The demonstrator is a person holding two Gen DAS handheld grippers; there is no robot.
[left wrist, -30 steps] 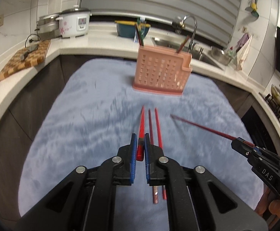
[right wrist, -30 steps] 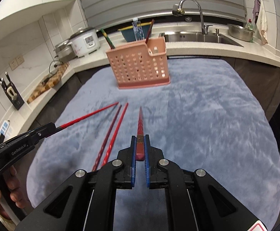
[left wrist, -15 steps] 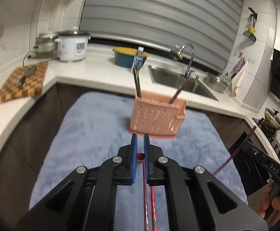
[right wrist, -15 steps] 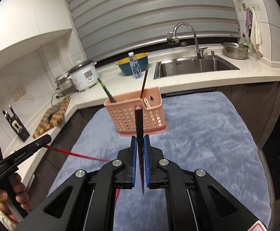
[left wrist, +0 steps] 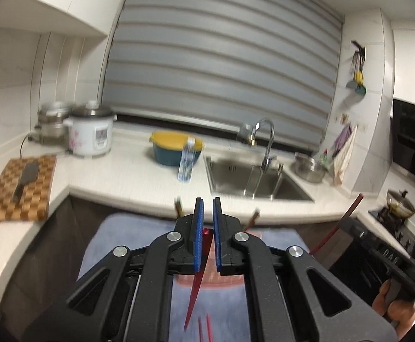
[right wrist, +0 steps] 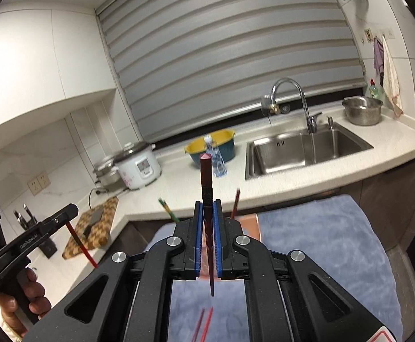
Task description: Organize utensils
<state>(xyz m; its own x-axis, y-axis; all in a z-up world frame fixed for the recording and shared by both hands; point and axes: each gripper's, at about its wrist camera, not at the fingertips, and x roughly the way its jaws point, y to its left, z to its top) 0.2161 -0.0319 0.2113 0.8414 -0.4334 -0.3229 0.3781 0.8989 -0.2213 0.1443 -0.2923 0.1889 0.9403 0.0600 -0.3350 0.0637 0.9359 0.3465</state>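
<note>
My left gripper (left wrist: pixel 208 208) is shut on a red chopstick (left wrist: pixel 196 282) that hangs point down between the blue pads. My right gripper (right wrist: pixel 208 211) is shut on a dark red chopstick (right wrist: pixel 206 188) held upright. Both are raised above the pink utensil basket (left wrist: pixel 207 278), which is mostly hidden behind the fingers; it also shows in the right wrist view (right wrist: pixel 250 225). Two chopsticks (right wrist: pixel 236 202) stand in the basket. Two red chopsticks (right wrist: pixel 204 323) lie on the blue-grey mat (right wrist: pixel 335 242). The right gripper shows in the left wrist view (left wrist: pixel 378 250), the left gripper in the right wrist view (right wrist: pixel 30 239).
The white counter holds a rice cooker (left wrist: pixel 90 138), a checkered cutting board with a knife (left wrist: pixel 22 185), a blue-yellow bowl (left wrist: pixel 176 151), a water bottle (left wrist: pixel 187 161), a sink with faucet (left wrist: pixel 253 176) and a steel bowl (right wrist: pixel 362 111). A stove with a pot (left wrist: pixel 400 202) is at right.
Both grippers have lifted with their chopsticks from low over the mat and tilted up toward the counter. The basket has dropped below the fingers. The chopsticks now hang steeply.
</note>
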